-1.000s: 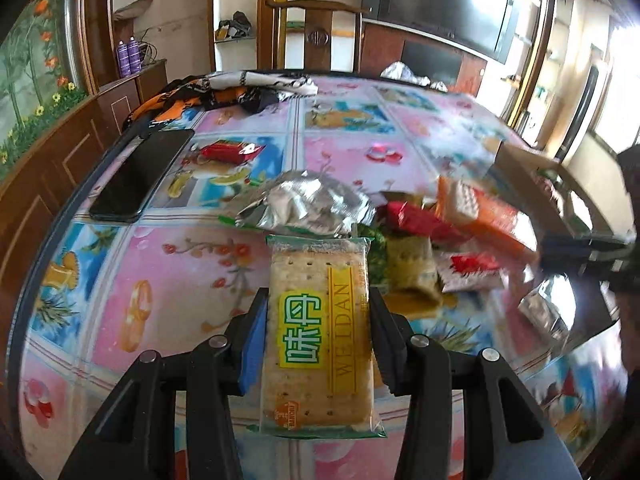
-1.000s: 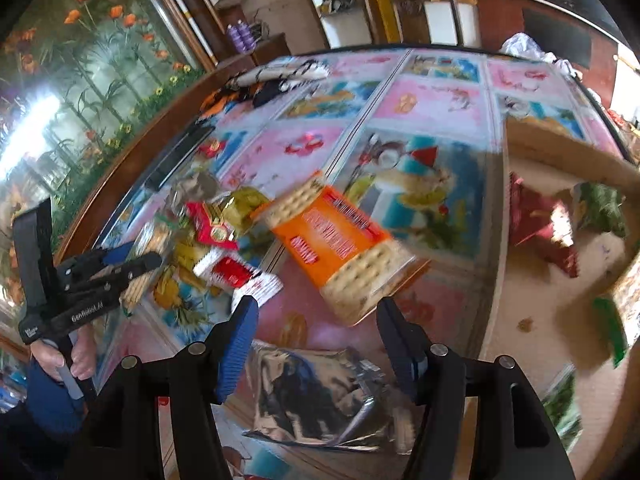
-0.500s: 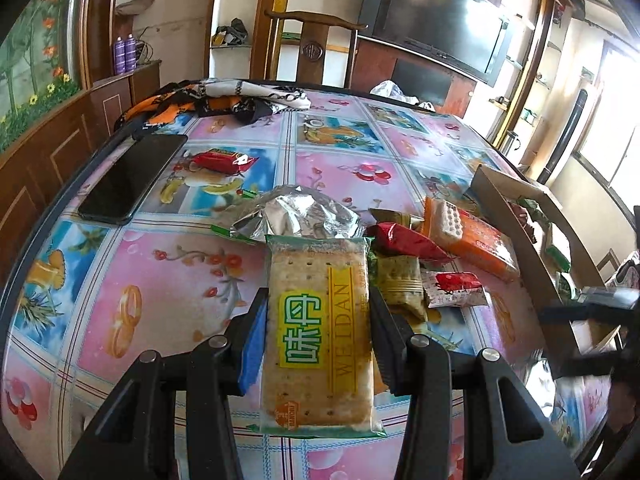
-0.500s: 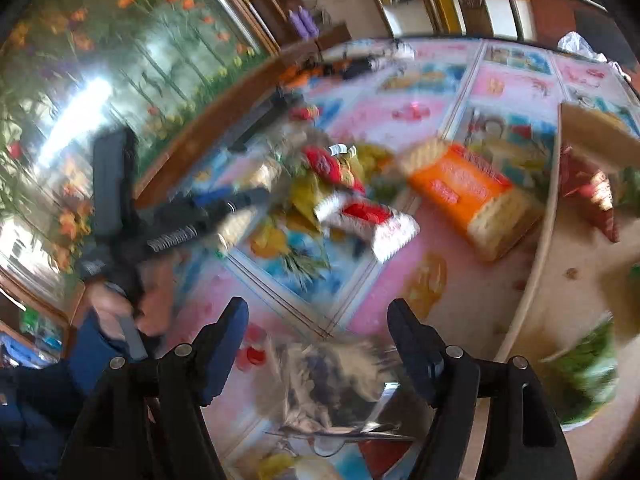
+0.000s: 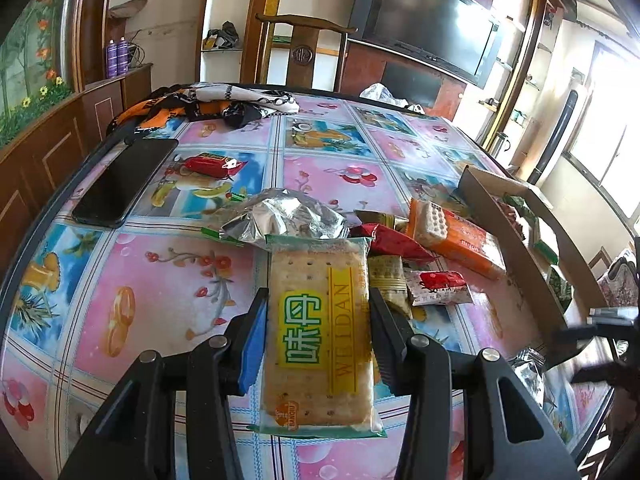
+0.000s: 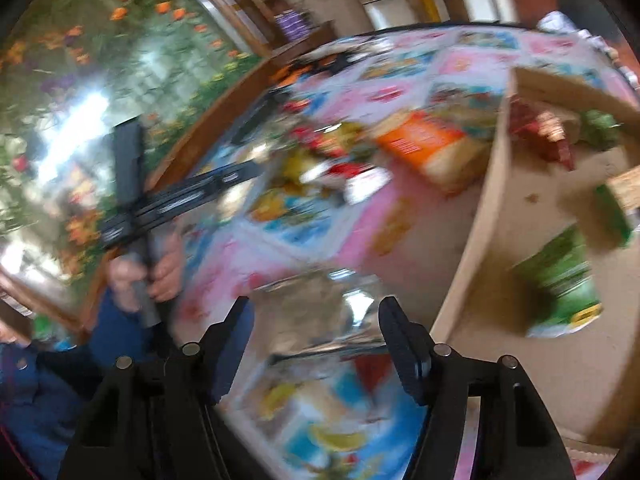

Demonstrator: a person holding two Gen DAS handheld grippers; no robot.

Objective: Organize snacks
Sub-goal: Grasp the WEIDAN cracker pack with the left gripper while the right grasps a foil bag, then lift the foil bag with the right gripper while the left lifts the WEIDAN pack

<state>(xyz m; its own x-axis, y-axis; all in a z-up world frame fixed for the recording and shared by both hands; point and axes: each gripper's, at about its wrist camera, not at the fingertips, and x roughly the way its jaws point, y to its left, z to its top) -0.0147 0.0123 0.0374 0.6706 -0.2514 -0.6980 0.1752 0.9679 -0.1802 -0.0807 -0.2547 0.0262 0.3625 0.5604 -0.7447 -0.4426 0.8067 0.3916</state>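
My left gripper [image 5: 318, 312] is shut on a cracker packet [image 5: 318, 332] with a yellow and green label, held above the table. Beyond it lies a pile of snacks: a silver foil bag [image 5: 280, 218], a red packet [image 5: 394, 240], an orange cracker pack [image 5: 456, 236] and a small white and red packet [image 5: 438, 288]. My right gripper [image 6: 314, 312] is open and empty above another silver foil bag [image 6: 320, 312] beside the cardboard box [image 6: 476, 216]. The right view is blurred.
The cardboard box [image 5: 516, 256] at the table's right edge holds green and red packets [image 6: 560, 284]. A black phone [image 5: 120, 180] and a lone red snack [image 5: 210, 164] lie at the left. Patterned cloth [image 5: 208, 106] sits at the far end, with a chair [image 5: 304, 52] behind.
My right gripper has swung back and to the left, toward the table's near corner, and now hangs over the silver bag. My left gripper has lifted slightly, still holding the cracker packet.
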